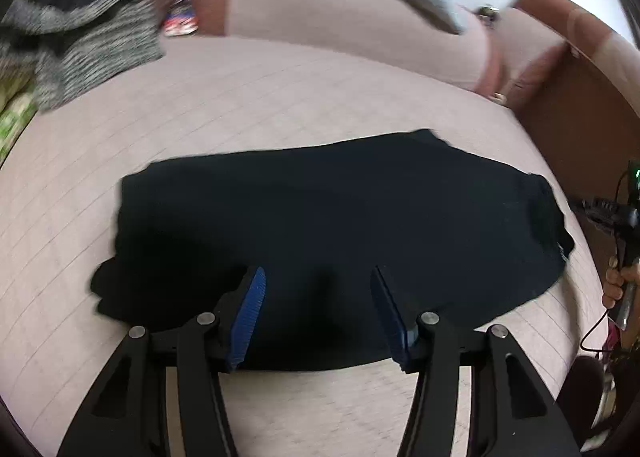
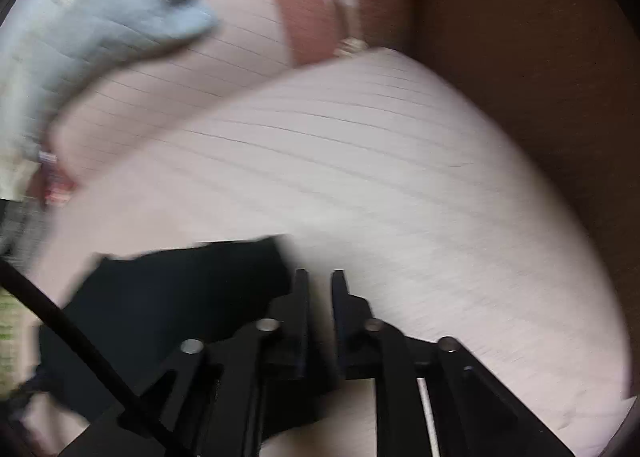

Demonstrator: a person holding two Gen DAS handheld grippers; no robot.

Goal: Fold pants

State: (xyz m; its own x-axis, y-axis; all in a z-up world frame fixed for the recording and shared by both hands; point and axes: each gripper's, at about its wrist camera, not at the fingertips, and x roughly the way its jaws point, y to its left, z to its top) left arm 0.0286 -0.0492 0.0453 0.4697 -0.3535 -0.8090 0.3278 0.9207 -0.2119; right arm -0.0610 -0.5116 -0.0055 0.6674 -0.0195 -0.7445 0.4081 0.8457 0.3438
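folded black pants (image 1: 320, 241) on pale sofa (image 1: 280, 97), left gripper (image 1: 318, 285) jaws wide above

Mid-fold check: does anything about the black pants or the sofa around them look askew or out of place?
The black pants lie folded but uneven: a bit of fabric sticks out at the lower left corner, and the far edge is ragged. The left hand-held gripper hovers open above them. Nothing looks spilled or damaged.
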